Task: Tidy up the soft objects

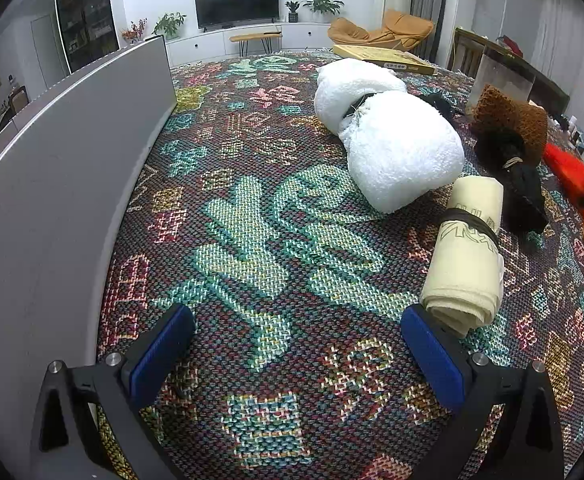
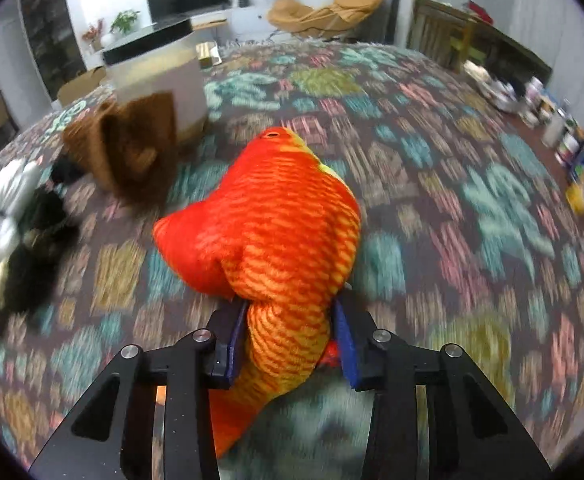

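Big woven rug (image 1: 276, 240) under everything, bumpy, with teal, pink and yellow shapes. Tall grey panel (image 1: 64, 184) standing along the rug's left edge in the left wrist view, smooth and flat.

Soft things on the rug, counted in the left wrist view: one fluffy white bundle (image 1: 388, 140) tied round the middle with a dark band; one cream towel roll (image 1: 468, 252) tied with a dark cord; one brown fuzzy thing (image 1: 512, 120); one black fuzzy bundle (image 1: 520, 188) tied with string, just in front of the brown one. Cream roll lying right beside the right finger of the left gripper (image 1: 296, 352), not between the fingers.

Left gripper spread wide, blue pads (image 1: 160, 352) far apart, only rug between them.

Right gripper (image 2: 288, 340) pinching one orange plush fish (image 2: 276, 216) by its thin tail end — blue pads pressed into both sides. Fish striped red and yellow, puffy, with a round eye at the far tip, body sticking out ahead above the rug. Blurry red streak at the right edge of the left wrist view — same fish.

Pale box with a dark lid (image 2: 160, 68) behind the brown thing. One flat yellow board (image 1: 384, 58) at the rug's far edge. One TV (image 1: 236, 2), some green plants, one tan chair (image 1: 384, 30) by the far wall. Many small bottles along the right side, too blurry to count.
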The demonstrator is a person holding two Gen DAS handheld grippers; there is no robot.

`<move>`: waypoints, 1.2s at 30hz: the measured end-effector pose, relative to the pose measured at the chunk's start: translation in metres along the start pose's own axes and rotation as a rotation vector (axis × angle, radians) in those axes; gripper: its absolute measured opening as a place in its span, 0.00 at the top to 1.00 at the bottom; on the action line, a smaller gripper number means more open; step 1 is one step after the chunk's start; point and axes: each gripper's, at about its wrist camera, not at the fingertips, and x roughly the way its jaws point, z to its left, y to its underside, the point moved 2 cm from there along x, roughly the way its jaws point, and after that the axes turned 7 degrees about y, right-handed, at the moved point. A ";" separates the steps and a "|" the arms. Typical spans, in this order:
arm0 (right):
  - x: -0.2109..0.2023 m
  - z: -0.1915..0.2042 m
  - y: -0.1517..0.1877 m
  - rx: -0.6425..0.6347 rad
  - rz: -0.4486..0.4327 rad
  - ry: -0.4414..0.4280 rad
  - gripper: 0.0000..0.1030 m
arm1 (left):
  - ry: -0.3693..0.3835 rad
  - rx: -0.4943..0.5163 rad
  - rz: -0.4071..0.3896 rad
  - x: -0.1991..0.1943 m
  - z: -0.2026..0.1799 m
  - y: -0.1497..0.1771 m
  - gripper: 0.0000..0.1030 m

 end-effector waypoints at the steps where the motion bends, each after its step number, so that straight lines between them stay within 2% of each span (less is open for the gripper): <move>1: 0.007 -0.002 -0.010 -0.007 -0.001 -0.002 0.60 | 0.000 0.000 0.000 0.000 0.000 0.000 0.00; 5: 0.034 -0.006 -0.064 -0.023 -0.041 0.016 0.60 | 0.000 0.000 0.000 0.000 0.000 0.000 0.00; 6: 0.038 -0.007 -0.074 -0.014 -0.052 0.017 0.54 | 0.000 0.000 0.000 0.000 0.000 0.000 0.00; 7: 0.040 -0.008 -0.083 0.003 -0.058 0.013 0.41 | 0.000 0.000 0.000 0.000 0.000 0.000 0.00; 8: 0.043 -0.010 -0.091 0.029 -0.052 -0.008 0.33 | 0.001 0.000 0.000 0.000 0.000 0.000 0.00; 9: 0.044 -0.011 -0.096 0.049 -0.046 -0.021 0.29 | 0.000 0.000 0.000 0.000 0.000 0.000 0.00; 11: 0.030 -0.019 -0.098 0.084 -0.083 -0.048 0.29 | 0.000 0.000 0.000 0.000 0.000 0.000 0.00; 13: 0.015 -0.027 -0.093 0.110 -0.119 -0.055 0.25 | 0.000 0.000 -0.001 0.000 0.000 0.000 0.00; 15: -0.002 -0.036 -0.077 0.159 -0.131 -0.054 0.25 | 0.000 0.000 -0.001 0.000 0.000 0.000 0.00; 17: -0.010 -0.040 -0.049 0.203 -0.083 -0.059 0.25 | 0.000 0.000 -0.001 0.000 0.000 0.000 0.00; 20: -0.005 -0.028 -0.008 0.186 0.001 -0.027 0.25 | 0.000 0.000 -0.001 0.000 0.000 0.000 0.00; 24: -0.016 -0.013 0.035 0.201 -0.027 0.044 0.25 | 0.000 0.000 -0.001 0.000 0.000 0.000 0.00; 26: -0.009 -0.012 0.043 0.245 0.000 0.030 0.25 | 0.000 0.000 -0.001 0.000 0.000 0.000 0.00; 27: -0.008 -0.011 0.044 0.255 -0.022 0.045 0.24 | 0.000 0.000 -0.001 0.000 0.000 0.000 0.00; 30: -0.003 -0.001 0.045 0.204 -0.049 0.087 0.16 | 0.000 0.000 -0.001 0.000 0.000 0.000 0.00; 36: -0.005 0.000 0.047 0.198 -0.051 0.108 0.16 | 0.000 0.000 -0.001 0.000 0.000 0.000 0.00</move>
